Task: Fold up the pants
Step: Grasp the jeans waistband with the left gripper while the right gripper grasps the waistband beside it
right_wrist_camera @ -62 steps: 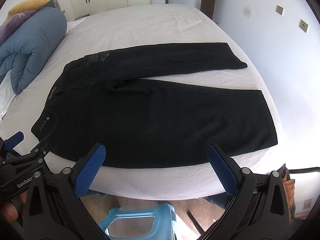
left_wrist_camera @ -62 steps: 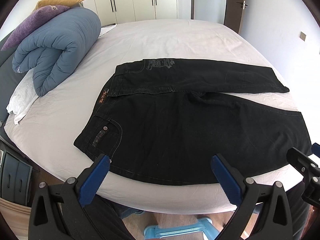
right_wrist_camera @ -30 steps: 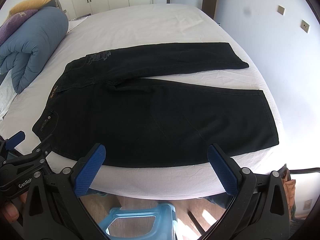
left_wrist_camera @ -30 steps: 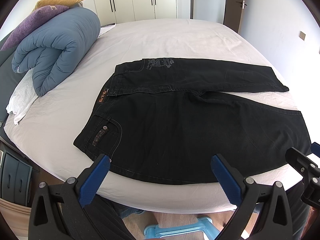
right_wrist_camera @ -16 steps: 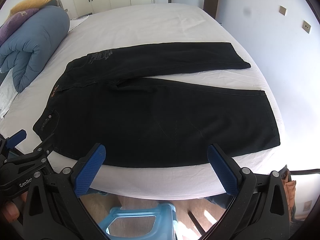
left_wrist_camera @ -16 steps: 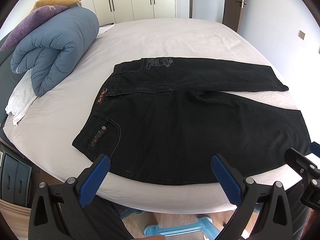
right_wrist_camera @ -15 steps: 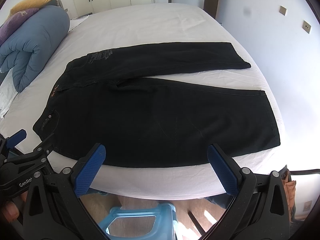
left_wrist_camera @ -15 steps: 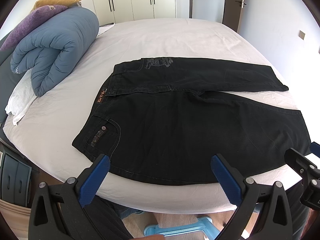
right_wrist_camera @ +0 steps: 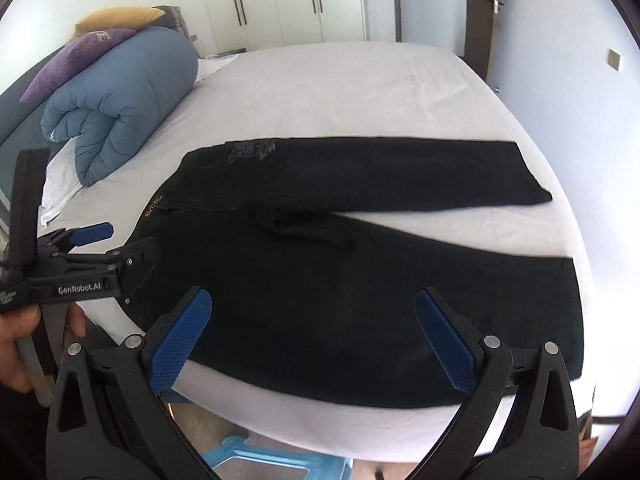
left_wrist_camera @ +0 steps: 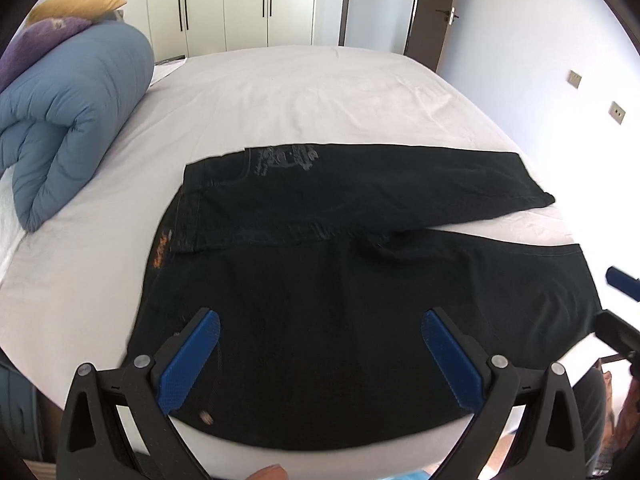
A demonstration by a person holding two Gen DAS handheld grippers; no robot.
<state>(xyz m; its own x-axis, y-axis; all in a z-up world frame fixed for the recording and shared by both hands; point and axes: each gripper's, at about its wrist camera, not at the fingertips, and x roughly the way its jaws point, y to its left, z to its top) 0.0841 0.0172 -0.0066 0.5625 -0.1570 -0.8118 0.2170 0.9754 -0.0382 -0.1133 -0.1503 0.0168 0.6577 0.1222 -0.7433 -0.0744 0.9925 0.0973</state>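
Black pants [left_wrist_camera: 340,280] lie flat on the white bed [left_wrist_camera: 300,92], waist to the left, both legs running right and spread apart; they also show in the right wrist view [right_wrist_camera: 340,280]. My left gripper [left_wrist_camera: 320,328] is open and empty, low over the near waist part of the pants. My right gripper [right_wrist_camera: 312,308] is open and empty over the near leg. The left gripper also shows from the side in the right wrist view [right_wrist_camera: 116,246], over the waist corner. A finger of the right gripper [left_wrist_camera: 622,278] shows at the right edge of the left wrist view.
A rolled blue duvet [left_wrist_camera: 68,120] with purple and yellow pillows [right_wrist_camera: 92,40] lies at the bed's left. White wardrobes [left_wrist_camera: 240,4] and a door [left_wrist_camera: 432,12] stand behind. A blue stool [right_wrist_camera: 260,464] is on the floor below the near bed edge.
Both grippers have moved forward and down, from off the near bed edge to over the pants. Both stay open and the pants have not moved.
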